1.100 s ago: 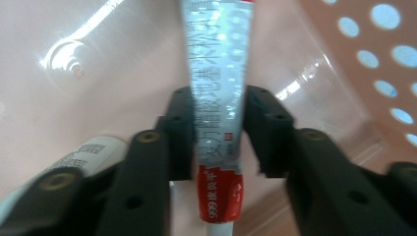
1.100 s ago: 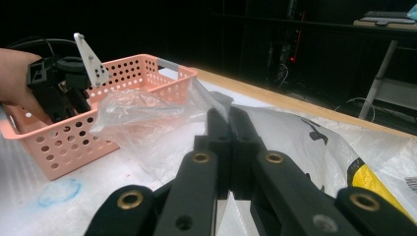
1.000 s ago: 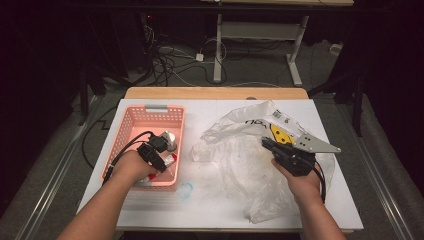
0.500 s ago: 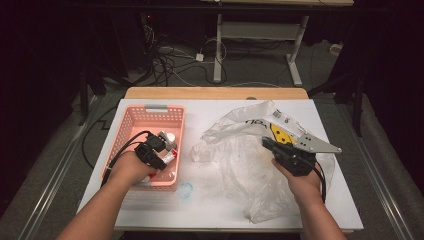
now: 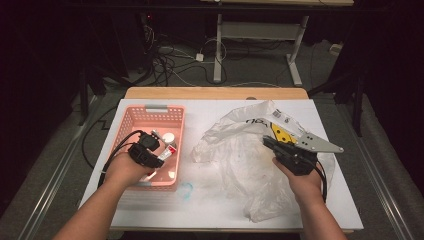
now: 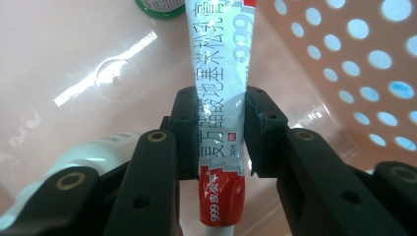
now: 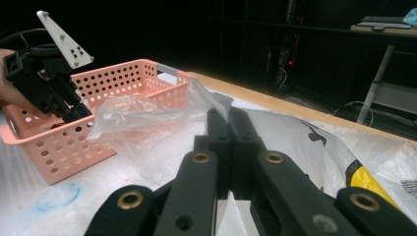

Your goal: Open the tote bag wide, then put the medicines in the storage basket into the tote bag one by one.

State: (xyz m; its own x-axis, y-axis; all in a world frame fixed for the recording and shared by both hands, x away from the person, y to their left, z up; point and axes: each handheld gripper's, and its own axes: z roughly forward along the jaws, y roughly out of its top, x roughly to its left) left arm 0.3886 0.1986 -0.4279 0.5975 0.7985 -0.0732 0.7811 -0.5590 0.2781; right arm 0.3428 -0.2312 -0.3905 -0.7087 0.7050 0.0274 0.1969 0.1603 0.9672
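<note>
A: Inside the pink basket point(image 5: 131, 122), near its right wall, the left gripper point(image 6: 220, 129) has its jaws clamped on a tube of ointment point(image 6: 221, 98). See it? Red and white, printed all over.

B: I see it. The pads sit on the flat lower half of the tube, close to the red crimped end, one on each edge. Good spot?

A: I'd say so. A tube like that is light and soft; squeeze the fat middle and it will dent or ooze at the cap. Down by the crimp it is flatter and stiffer, so it should hold without slipping, though the glossy skin could slide if the grip slackens.

B: What else is in the basket?

A: A green-rimmed lid point(image 6: 160, 7) just past the tube's far end, and a white bottle point(image 6: 83, 152) lying beside the left jaw. Nothing touching the tube, as far as I can tell.

B: And the other hand?

A: To the right of the basket, well apart from it, the right gripper point(image 7: 228, 120) is pinched shut on a fold of the clear plastic bag point(image 5: 240, 160), lifting its edge off the white table point(image 5: 210, 210). That film is flimsy and crinkly; it'll sag wherever it isn't held
</note>
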